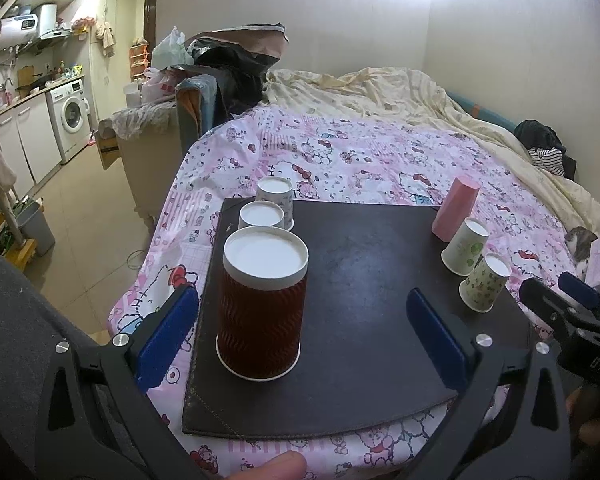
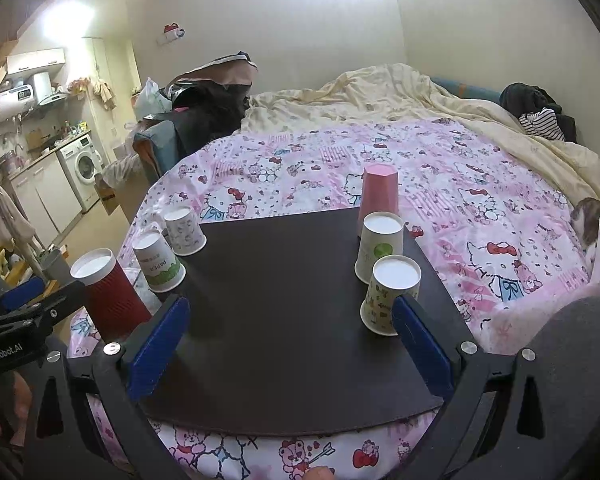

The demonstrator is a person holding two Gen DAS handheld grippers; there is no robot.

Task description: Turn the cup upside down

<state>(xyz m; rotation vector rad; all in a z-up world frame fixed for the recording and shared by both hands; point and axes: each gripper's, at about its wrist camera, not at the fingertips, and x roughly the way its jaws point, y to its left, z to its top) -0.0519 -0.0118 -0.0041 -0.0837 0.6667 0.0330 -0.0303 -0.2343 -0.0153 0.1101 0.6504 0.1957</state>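
Several paper cups stand upside down on a dark mat (image 1: 360,280) (image 2: 280,300). A red ribbed cup (image 1: 262,304) (image 2: 110,296) stands at the mat's left edge, with two white cups (image 1: 261,216) (image 2: 158,262) behind it. On the right stand a patterned cup (image 1: 485,282) (image 2: 390,294), a green-print cup (image 1: 465,250) (image 2: 380,248) and a pink cup (image 1: 456,208) (image 2: 380,196). My left gripper (image 1: 300,336) is open and empty, its blue pads either side of the red cup. My right gripper (image 2: 288,344) is open and empty, its right pad just in front of the patterned cup.
The mat lies on a pink Hello Kitty cloth (image 1: 360,152) (image 2: 480,200) over a bed with a cream duvet (image 1: 420,92). A cat (image 2: 588,220) lies at the right. A kitchen with a washing machine (image 1: 70,116) is at far left.
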